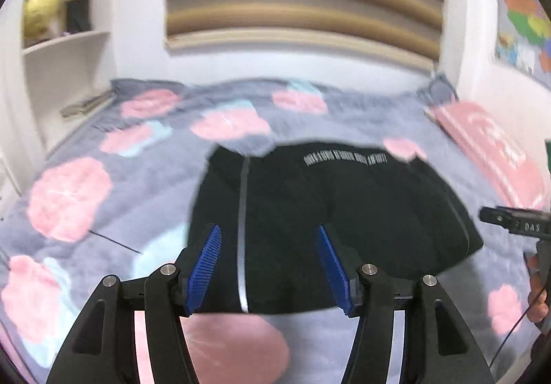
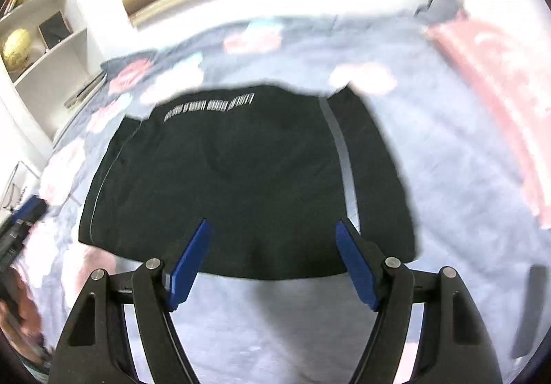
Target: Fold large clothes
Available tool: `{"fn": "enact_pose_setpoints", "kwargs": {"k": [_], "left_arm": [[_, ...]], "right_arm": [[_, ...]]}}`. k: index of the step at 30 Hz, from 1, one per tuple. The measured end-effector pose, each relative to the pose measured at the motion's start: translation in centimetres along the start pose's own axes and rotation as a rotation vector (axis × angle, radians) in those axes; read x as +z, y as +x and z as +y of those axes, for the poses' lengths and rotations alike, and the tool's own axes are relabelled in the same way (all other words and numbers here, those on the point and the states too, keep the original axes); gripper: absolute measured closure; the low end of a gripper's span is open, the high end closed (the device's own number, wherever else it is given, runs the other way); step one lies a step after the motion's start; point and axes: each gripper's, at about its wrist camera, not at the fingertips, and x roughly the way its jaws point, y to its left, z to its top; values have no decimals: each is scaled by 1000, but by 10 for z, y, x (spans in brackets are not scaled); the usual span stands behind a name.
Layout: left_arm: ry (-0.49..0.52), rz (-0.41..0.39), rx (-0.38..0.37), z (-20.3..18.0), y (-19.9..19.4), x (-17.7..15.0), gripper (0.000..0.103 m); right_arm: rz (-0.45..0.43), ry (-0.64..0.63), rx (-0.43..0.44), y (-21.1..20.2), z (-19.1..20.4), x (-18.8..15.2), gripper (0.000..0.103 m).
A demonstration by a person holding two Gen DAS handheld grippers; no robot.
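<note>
Though already folded compact on the blanket (image 1: 79,150), black garment (image 1: 310,212) likely needs one more fold; left gripper (image 1: 270,267) and right gripper (image 2: 272,263) released, empty, just above near hem.

Garment (image 1: 310,219) lies on the blanket (image 1: 103,150), pillow (image 1: 492,146) right.

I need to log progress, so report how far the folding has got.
Done: the black garment lies on the blanket as a compact block, its sides apparently folded in, white lettering at the far edge. In hand: nothing; the left gripper and right gripper are both open above its near edge. Left: probably a final fold, near edge toward the lettering, though that is a guess.
</note>
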Motion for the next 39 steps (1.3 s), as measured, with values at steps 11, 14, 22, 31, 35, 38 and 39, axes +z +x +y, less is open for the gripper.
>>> {"fn": "enact_pose_setpoints", "kwargs": {"k": [11, 14, 22, 31, 35, 38, 39], "left_arm": [[-85, -93, 22, 62, -28, 37, 35], [-94, -37, 35, 77, -7, 38, 33], [-101, 113, -10, 92, 88, 24, 33], [-219, 266, -108, 120, 177, 2, 33], [-325, 336, -233, 133, 212, -12, 33], [-397, 377, -294, 138, 232, -21, 33], [-407, 383, -312, 138, 237, -22, 33]], "right_arm": [[-192, -23, -44, -76, -40, 37, 1], [-127, 1, -54, -51, -58, 42, 1], [-11, -18, -67, 39, -82, 25, 1], [82, 22, -51, 112, -109, 28, 1], [110, 45, -19, 135, -119, 28, 1], [128, 69, 12, 148, -126, 30, 1], [137, 75, 28, 155, -129, 31, 1]]}}
